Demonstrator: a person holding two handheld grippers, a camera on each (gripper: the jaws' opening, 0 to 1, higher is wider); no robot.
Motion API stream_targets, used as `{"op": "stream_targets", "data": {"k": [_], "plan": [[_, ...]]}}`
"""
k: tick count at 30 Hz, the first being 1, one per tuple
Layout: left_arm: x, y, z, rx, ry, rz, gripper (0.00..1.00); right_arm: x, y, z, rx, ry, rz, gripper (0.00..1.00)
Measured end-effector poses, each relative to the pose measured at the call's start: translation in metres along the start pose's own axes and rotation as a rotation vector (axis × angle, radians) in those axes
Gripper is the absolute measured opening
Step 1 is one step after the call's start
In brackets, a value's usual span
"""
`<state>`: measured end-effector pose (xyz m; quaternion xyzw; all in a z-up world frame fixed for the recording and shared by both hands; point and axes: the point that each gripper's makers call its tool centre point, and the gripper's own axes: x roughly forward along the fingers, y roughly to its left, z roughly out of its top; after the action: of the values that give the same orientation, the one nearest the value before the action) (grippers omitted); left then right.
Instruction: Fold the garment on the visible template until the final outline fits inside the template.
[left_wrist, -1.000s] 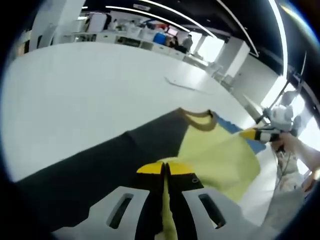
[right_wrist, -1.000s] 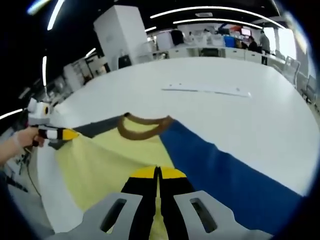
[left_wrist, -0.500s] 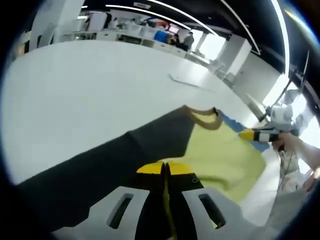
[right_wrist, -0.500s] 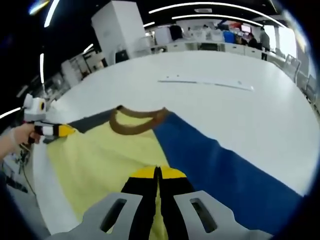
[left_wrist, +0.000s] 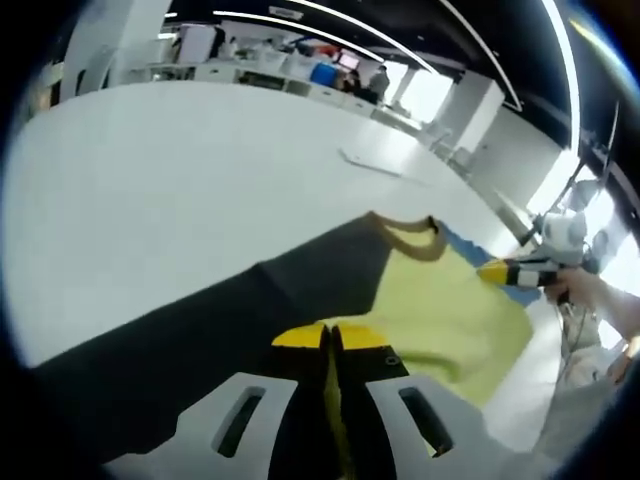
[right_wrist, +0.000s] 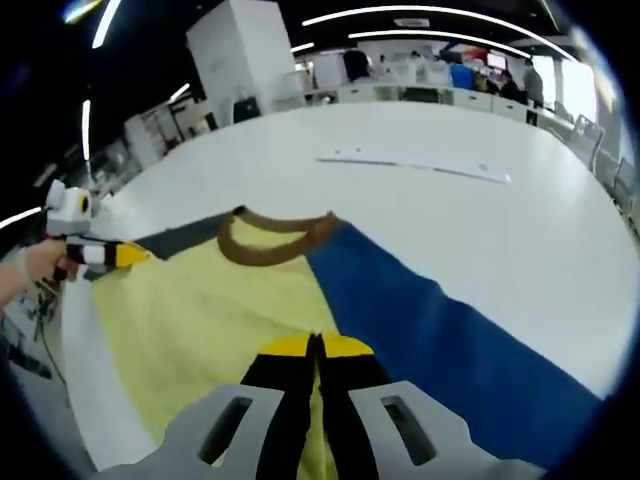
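Garment (right_wrist: 230, 300) held stretched above table (right_wrist: 480, 230), both grippers (left_wrist: 328, 340) (right_wrist: 314, 345) clamped on fabric; folding barely begun, template unseen.

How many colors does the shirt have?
4. On the shirt: yellow body in the middle, blue sleeve to its right, dark gray sleeve, and brown collar at the top. More could be hidden underneath.

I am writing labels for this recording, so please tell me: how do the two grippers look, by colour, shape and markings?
Both look alike. In its own view the left gripper has two black jaws with yellow tips, rising from pale grey mounts with slanted oval slots; small white marks sit on one jaw. The right gripper matches it. Seen from the side, each shows a yellow pointed tip, a black band and a white body.
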<state>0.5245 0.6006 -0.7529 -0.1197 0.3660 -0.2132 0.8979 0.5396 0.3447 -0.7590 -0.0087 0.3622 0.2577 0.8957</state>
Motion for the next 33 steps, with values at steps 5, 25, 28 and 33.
{"op": "stream_targets", "data": {"k": [5,25,28,33], "plan": [[-0.004,-0.001,0.002,-0.005,0.000,-0.008,0.01,-0.002,-0.004,0.002,-0.012,-0.001,-0.008,0.06],[-0.029,-0.009,0.013,0.028,-0.048,-0.002,0.08,-0.027,0.010,0.008,0.006,-0.043,-0.003,0.16],[-0.034,-0.011,0.014,0.044,-0.050,0.004,0.15,-0.030,0.010,0.007,-0.001,-0.044,-0.006,0.19],[-0.041,-0.013,0.014,0.066,-0.048,0.004,0.19,-0.036,0.009,0.007,-0.002,-0.056,-0.019,0.24]]}}
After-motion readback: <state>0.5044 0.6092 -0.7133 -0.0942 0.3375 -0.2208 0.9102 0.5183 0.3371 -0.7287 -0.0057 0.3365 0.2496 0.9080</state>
